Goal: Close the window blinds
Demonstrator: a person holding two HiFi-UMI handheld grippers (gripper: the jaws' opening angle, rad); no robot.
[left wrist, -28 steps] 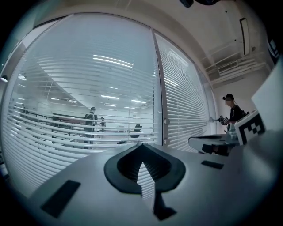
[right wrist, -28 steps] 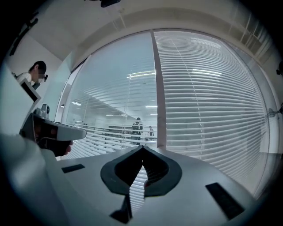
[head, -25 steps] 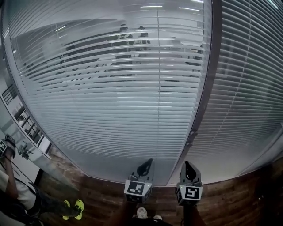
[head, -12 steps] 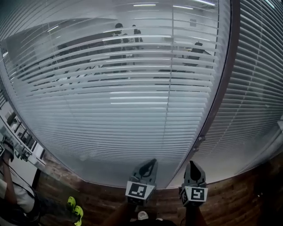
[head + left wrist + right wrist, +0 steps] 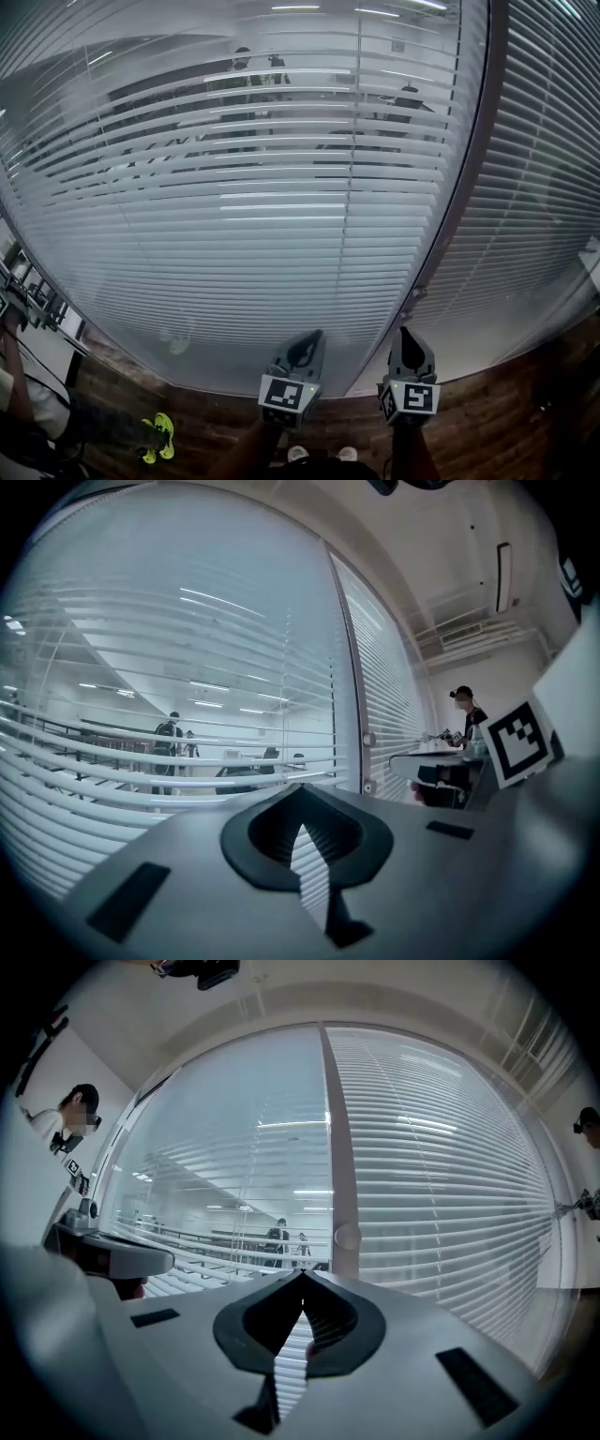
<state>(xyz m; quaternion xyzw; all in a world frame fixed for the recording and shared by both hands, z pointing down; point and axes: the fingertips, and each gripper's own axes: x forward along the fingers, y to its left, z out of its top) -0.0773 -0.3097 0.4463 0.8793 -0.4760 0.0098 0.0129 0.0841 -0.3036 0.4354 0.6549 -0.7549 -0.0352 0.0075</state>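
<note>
White slatted blinds (image 5: 253, 206) hang over a wide glass wall. Left of the dark mullion (image 5: 464, 178) the slats are tilted open, with the room and people behind showing through. The blinds right of the mullion (image 5: 539, 187) look more closed. A small round knob (image 5: 415, 292) sits low on the mullion, and the knob (image 5: 347, 1236) also shows in the right gripper view. My left gripper (image 5: 313, 336) and right gripper (image 5: 405, 332) point level at the blinds, side by side, short of them. Both are shut and hold nothing; the left gripper (image 5: 300, 789) and right gripper (image 5: 302, 1275) show tips meeting.
Wooden floor (image 5: 497, 422) runs below the window. A person with yellow-green shoes (image 5: 157, 437) stands at lower left. Another person (image 5: 464, 710) in a cap stands off to the right, near a table.
Both grippers have edged up the picture toward the blinds. The view has swung, so the mullion sits further right. Both stay shut.
</note>
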